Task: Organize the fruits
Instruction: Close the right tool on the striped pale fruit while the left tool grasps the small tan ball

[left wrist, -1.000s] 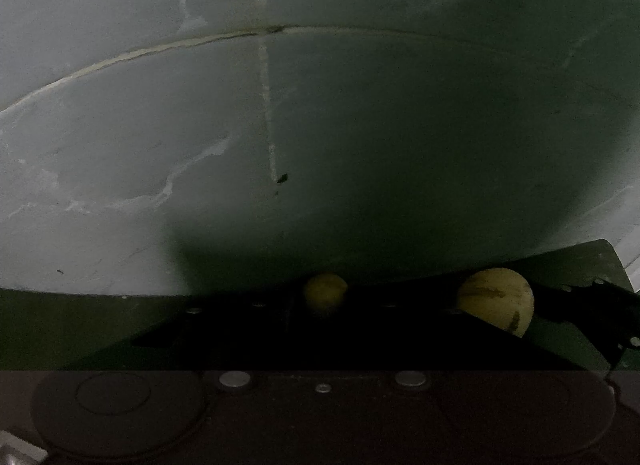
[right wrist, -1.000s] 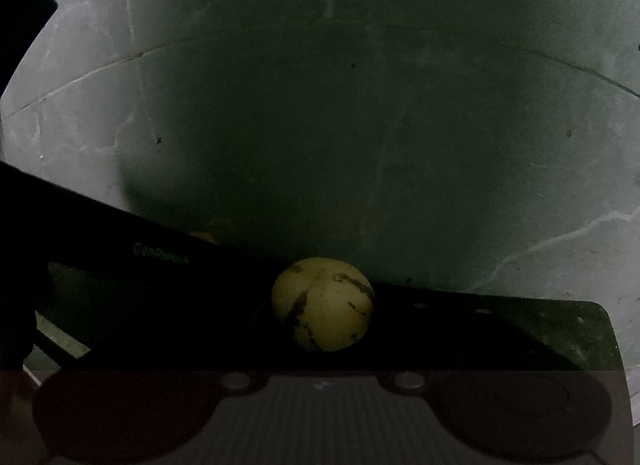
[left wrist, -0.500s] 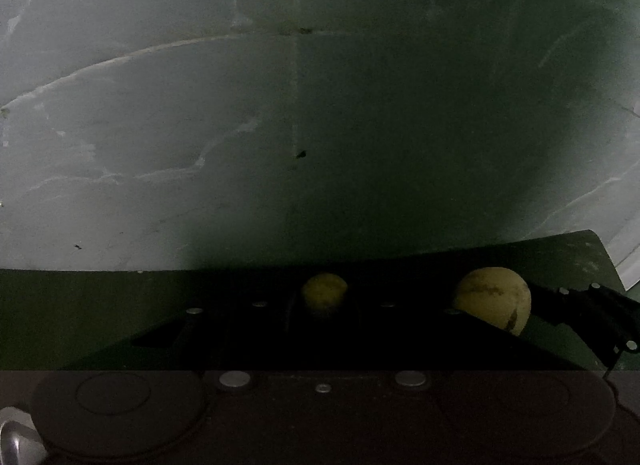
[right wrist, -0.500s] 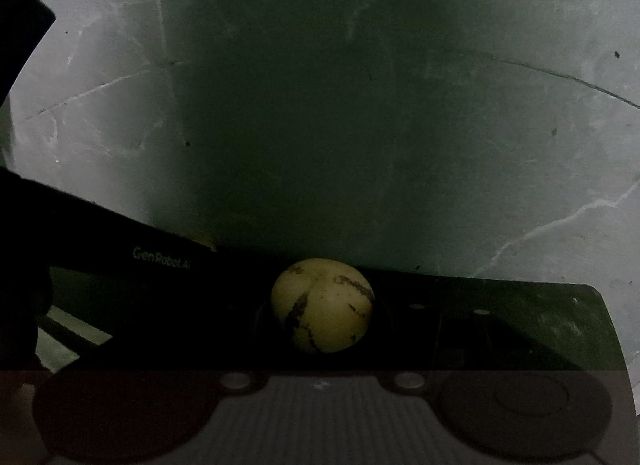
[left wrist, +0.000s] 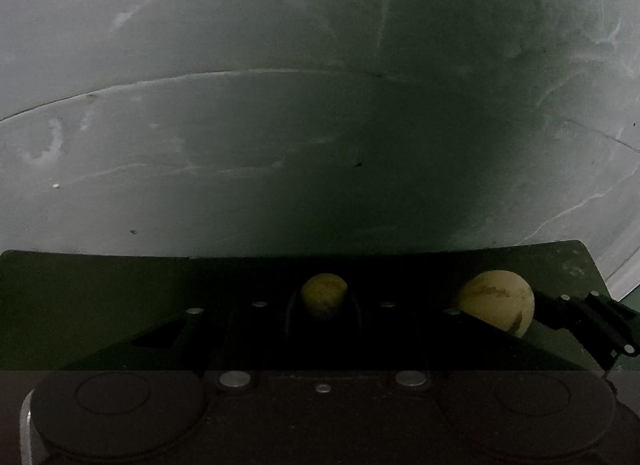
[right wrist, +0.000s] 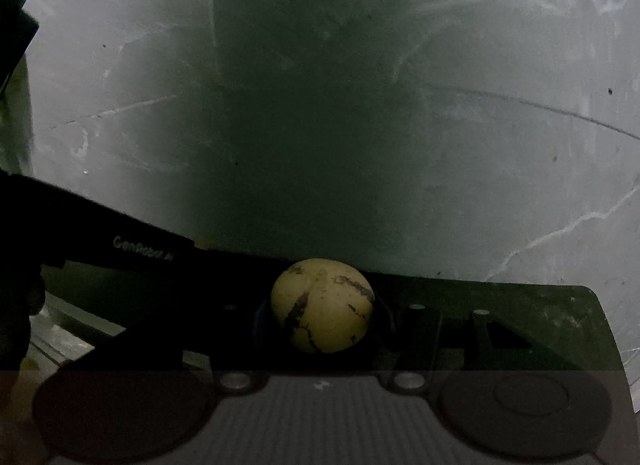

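In the left wrist view a small round yellow fruit [left wrist: 323, 289] sits dead centre between the dark fingers of my left gripper [left wrist: 324, 303], which is shut on it. To its right is a larger pale yellow fruit [left wrist: 498, 299] with dark streaks. The right wrist view shows that same streaked fruit [right wrist: 322, 305] held in my right gripper [right wrist: 322, 323], which is shut on it. The two grippers hang side by side, close together. The fingertips are very dark and hard to make out.
Below both grippers lies a grey marbled tile surface [left wrist: 180, 153] with thin joint lines, partly in deep shadow. The left gripper's black body [right wrist: 120, 241] crosses the lower left of the right wrist view. A pale strip [right wrist: 72, 331] shows under it.
The tile joints have slid across both views, so both grippers have travelled over the surface together. Each fruit stays fixed in its gripper.
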`<action>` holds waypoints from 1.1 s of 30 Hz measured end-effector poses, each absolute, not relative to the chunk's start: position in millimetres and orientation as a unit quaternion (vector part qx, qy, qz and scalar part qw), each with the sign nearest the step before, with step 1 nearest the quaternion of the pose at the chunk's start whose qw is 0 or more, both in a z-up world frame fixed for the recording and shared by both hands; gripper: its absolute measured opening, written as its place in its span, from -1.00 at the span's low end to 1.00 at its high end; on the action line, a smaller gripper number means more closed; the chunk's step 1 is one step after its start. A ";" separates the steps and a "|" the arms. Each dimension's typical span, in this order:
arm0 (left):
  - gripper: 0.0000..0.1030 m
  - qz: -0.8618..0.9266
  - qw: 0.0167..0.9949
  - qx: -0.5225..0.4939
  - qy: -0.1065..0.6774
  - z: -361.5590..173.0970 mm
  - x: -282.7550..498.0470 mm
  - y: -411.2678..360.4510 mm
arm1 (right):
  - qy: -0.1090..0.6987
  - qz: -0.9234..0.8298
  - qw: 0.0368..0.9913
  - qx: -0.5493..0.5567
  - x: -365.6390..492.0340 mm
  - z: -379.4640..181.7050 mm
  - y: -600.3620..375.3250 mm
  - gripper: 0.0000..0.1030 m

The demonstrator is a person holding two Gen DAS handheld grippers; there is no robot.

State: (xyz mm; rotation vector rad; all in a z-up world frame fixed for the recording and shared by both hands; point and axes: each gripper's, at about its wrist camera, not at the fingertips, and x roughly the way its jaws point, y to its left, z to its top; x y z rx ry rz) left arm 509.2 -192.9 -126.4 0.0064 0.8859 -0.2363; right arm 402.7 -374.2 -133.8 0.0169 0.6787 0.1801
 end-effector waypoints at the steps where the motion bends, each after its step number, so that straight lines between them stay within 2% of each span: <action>1: -0.44 -0.114 0.897 0.002 0.427 -126.6 507.9 -190.6 | 0.332 0.088 0.939 0.008 400.2 -132.4 -372.6 0.12; 14: -0.44 -0.117 0.899 0.002 0.421 -124.3 493.5 -154.3 | 0.332 0.078 0.940 0.010 364.3 -105.3 -353.0 0.12; 33: -0.44 -0.124 0.895 0.003 0.429 -140.7 498.3 -131.0 | 0.357 0.078 0.931 0.014 329.5 -114.5 -302.5 0.12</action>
